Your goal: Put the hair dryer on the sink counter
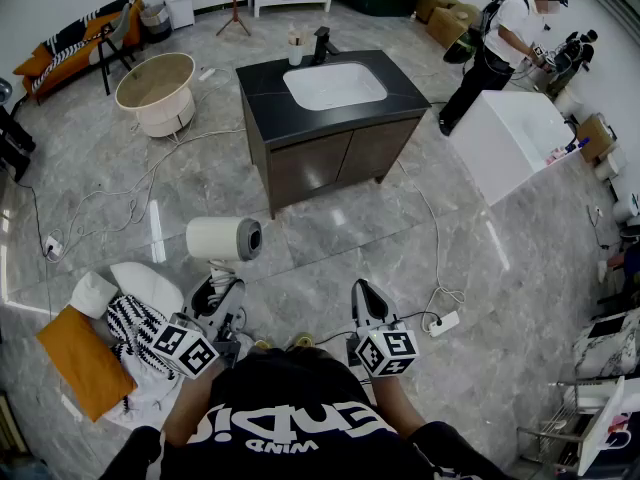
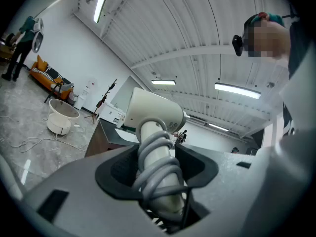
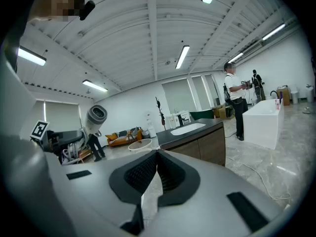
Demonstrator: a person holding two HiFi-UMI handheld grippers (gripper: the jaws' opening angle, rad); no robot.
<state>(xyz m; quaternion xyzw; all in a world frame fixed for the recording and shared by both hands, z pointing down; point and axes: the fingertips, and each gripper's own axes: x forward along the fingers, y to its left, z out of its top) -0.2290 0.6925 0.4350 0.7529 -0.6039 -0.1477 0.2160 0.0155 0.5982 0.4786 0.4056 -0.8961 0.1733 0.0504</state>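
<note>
Two grippers face the dark sink counter (image 1: 262, 93), well ahead: the left gripper (image 1: 224, 286) pinches the white hair dryer (image 1: 222, 238) by its cord-wrapped handle, the right gripper (image 1: 362, 296) is pressed together and empty, so this looks like the carry, needing a walk closer before setting down.

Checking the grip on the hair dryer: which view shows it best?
The left gripper view: the hair dryer fills it, its cord-wrapped handle clamped between the jaws. The head view shows mainly its barrel from above; the right gripper view shows it small, far left.
</note>
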